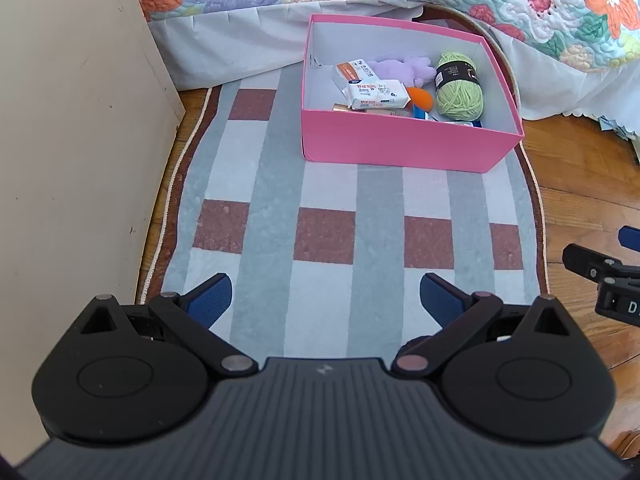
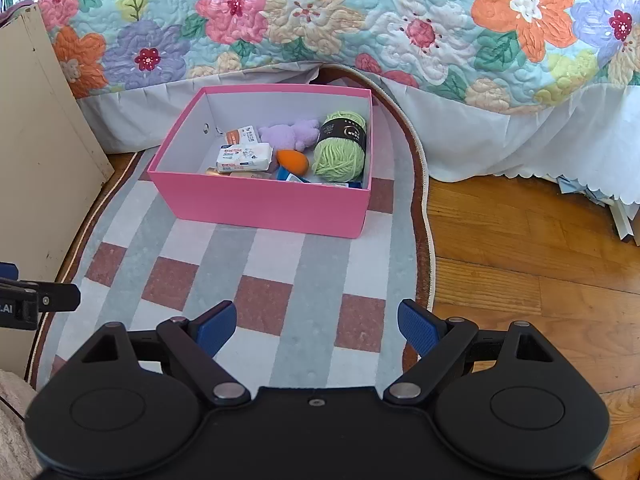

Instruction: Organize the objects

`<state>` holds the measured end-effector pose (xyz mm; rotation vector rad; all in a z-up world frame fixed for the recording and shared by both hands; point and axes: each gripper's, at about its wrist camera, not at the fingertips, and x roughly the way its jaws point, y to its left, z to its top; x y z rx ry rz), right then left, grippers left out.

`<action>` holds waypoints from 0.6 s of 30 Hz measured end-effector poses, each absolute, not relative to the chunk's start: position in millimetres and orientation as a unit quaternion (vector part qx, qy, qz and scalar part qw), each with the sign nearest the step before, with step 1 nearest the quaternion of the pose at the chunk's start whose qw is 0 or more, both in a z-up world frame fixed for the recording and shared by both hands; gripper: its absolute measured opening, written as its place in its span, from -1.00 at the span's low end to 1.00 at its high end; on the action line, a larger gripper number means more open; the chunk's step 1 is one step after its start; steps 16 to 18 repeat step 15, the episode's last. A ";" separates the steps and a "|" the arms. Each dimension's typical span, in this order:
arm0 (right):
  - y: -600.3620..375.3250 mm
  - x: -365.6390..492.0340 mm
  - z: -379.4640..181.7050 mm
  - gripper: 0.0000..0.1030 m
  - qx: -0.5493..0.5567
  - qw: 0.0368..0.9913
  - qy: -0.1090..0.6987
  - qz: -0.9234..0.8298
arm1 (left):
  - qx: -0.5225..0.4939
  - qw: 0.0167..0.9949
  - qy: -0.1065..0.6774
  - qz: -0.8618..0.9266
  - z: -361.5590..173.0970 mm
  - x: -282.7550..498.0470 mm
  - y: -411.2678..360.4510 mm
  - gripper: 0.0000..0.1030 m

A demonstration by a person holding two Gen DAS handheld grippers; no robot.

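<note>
Right wrist view: pink box point(image 2: 264, 204) lies lengthwise left-to-right.

The near wall of the pink box point(image 1: 400, 144) hides the lower parts of the packets lying against it. A wipes pack point(image 2: 244, 158) has print too small to read. The rug's point(image 2: 280, 280) far end disappears under the floral bedspread point(image 2: 360, 20).

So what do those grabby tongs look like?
Both tongs are black plastic. The left tongs and right tongs each have two fingers tipped with bumpy blue pads, joined by black bars on silver pins to two round black discs. The left body is ribbed grey, and white letters mark their sides.
</note>
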<state>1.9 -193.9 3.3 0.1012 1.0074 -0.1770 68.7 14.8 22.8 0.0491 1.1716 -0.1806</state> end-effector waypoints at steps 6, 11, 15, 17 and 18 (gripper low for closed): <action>-196.3 2.7 1.1 0.76 0.044 0.870 0.483 -0.087 | 0.023 0.825 0.559 -0.075 18.5 71.9 17.4 0.98; -196.1 2.3 1.3 0.76 0.042 0.870 0.483 -0.087 | 0.026 0.825 0.560 -0.074 18.2 71.4 16.9 0.98; -196.2 2.1 1.8 0.76 0.039 0.871 0.482 -0.087 | 0.025 0.825 0.560 -0.075 20.2 70.8 16.9 0.98; -196.2 2.1 1.8 0.76 0.039 0.871 0.482 -0.087 | 0.025 0.825 0.560 -0.075 20.2 70.8 16.9 0.98; -196.2 2.1 1.8 0.76 0.039 0.871 0.482 -0.087 | 0.025 0.825 0.560 -0.075 20.2 70.8 16.9 0.98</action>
